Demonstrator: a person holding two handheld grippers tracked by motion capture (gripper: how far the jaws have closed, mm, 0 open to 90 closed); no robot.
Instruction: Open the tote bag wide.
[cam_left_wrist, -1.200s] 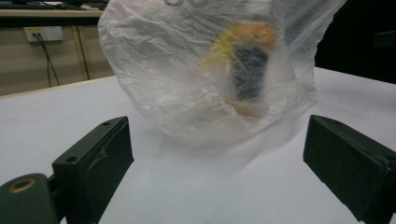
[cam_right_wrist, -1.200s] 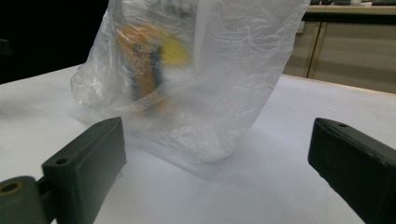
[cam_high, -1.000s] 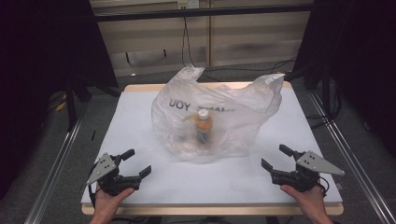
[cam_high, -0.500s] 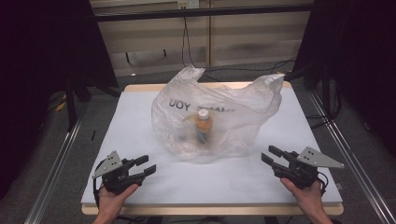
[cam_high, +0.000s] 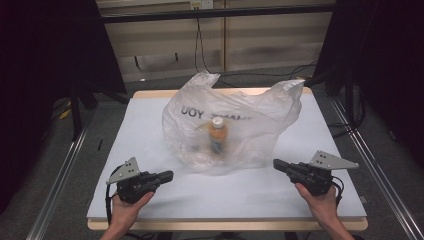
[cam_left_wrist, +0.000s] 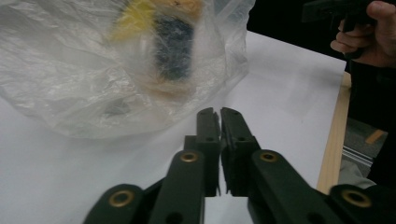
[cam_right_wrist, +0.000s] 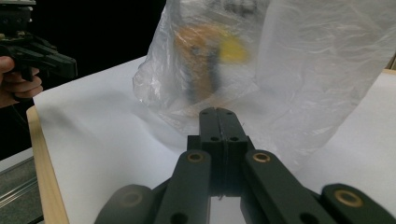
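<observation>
Both jaws have just been closed on nothing: left gripper (cam_high: 167, 175), right gripper (cam_high: 278, 164). The bag (cam_high: 235, 127) could be snagged and the bottle (cam_high: 217, 134) toppled.

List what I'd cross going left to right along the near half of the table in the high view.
Left gripper, jaws shut on nothing → clear plastic bag with the bottle inside → right gripper, jaws also shut and empty.
</observation>
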